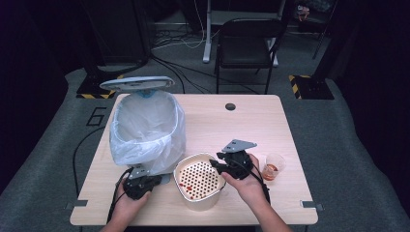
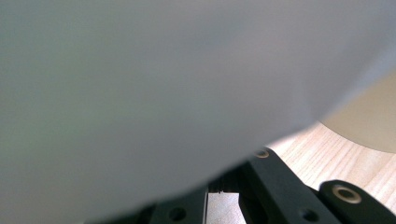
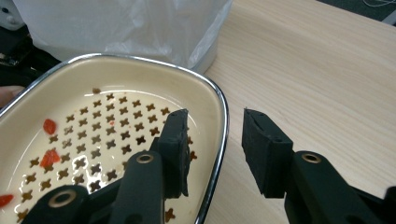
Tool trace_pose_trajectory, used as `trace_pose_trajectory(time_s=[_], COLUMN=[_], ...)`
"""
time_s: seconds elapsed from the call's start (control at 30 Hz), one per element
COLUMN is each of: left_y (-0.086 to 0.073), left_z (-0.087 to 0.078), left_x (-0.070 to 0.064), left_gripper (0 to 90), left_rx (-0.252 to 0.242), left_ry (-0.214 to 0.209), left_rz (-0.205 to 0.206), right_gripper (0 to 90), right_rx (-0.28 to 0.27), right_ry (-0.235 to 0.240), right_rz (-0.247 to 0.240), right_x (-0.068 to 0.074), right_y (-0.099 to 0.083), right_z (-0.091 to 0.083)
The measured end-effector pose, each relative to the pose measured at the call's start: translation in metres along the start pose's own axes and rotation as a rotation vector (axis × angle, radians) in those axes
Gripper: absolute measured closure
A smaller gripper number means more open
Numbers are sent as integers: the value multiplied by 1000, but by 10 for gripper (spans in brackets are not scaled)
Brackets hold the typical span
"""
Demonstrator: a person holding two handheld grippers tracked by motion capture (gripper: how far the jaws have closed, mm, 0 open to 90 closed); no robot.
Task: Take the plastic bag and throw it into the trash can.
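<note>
The right gripper [image 3: 215, 154] has its jaws spread apart, straddling the chrome rim of the cream perforated basket [image 3: 116, 93]: one jaw hangs inside the basket over the cross-shaped holes, the other outside above the table [image 3: 327, 70]. Neither jaw visibly presses the rim. Red scraps [image 3: 49, 126] lie on the basket floor, beyond the inner jaw. The left gripper [image 1: 140, 186] sits at the foot of the bagged bin [image 1: 147, 125]; its view is crowded by white plastic right against the jaws, so I cannot tell how they stand.
</note>
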State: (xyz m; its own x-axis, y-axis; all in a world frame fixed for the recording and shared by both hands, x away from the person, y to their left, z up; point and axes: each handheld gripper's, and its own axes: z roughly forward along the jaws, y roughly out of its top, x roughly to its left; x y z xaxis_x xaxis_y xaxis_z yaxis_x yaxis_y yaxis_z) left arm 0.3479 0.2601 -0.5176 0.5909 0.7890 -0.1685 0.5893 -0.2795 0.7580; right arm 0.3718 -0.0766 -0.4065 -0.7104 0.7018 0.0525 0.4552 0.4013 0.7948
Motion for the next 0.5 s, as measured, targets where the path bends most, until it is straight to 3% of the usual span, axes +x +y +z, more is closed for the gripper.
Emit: trace_pose_trajectory(time_s=[0.3, 0.4, 0.5], left_y=[0, 0, 0], left_z=[0, 0, 0], left_x=[0, 0, 0], left_gripper=[900, 900, 900], left_rx=[4, -1, 0], left_ry=[-1, -4, -4], left_rz=[7, 6, 6], right_gripper=[749, 759, 775], right_rx=[39, 39, 39], right_ry=[14, 28, 19], right_rz=[-3, 25, 8], right_x=[-2, -4, -3], right_y=[-10, -11, -10], right_z=[5, 5, 6])
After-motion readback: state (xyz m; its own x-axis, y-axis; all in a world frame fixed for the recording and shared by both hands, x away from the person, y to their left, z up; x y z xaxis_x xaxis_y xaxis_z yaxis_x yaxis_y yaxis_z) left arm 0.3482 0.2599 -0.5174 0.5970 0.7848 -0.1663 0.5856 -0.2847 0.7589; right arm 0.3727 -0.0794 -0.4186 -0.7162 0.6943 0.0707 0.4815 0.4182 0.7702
